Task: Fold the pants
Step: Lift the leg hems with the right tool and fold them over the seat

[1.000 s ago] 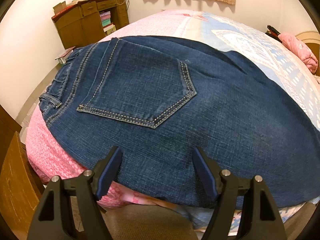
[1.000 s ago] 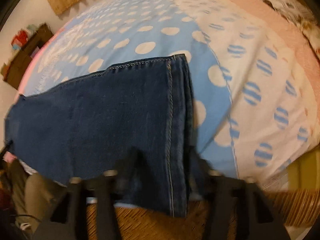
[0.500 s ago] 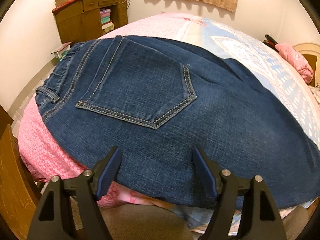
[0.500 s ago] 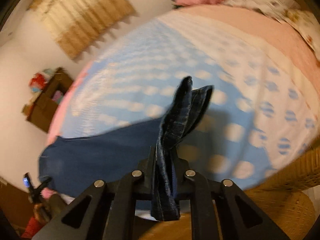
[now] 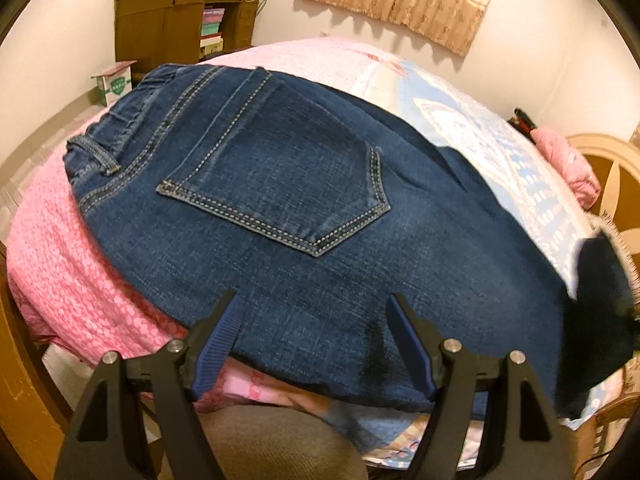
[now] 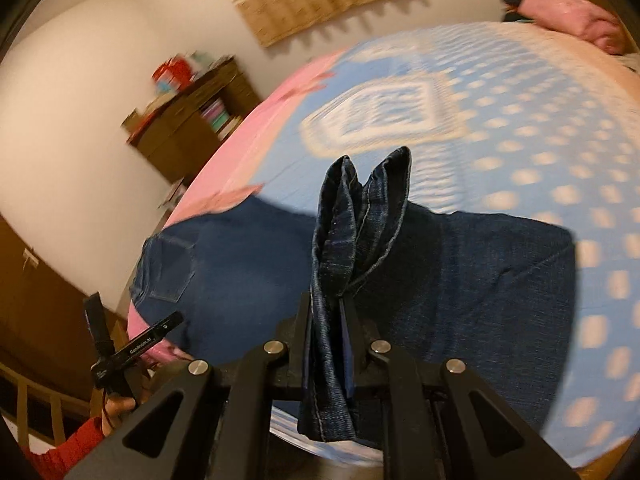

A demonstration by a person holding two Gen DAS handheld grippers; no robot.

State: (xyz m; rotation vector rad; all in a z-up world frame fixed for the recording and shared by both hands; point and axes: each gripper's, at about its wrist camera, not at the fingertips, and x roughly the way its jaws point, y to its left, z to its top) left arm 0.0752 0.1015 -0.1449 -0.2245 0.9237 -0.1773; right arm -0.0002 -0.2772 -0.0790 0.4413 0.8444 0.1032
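Dark blue jeans (image 5: pixel 304 216) lay back-pocket up across a bed (image 5: pixel 72 264), waistband toward its pink end. The left gripper (image 5: pixel 316 316) hovered over the seat, fingers spread wide and empty. The right gripper (image 6: pixel 329 312) had just clamped onto the bunched leg hems (image 6: pixel 352 216), lifted above the bedspread.

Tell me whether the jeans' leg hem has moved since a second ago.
Yes. The leg hem, flat on the bedspread then, now stands lifted in the right gripper, carried toward the back pocket.
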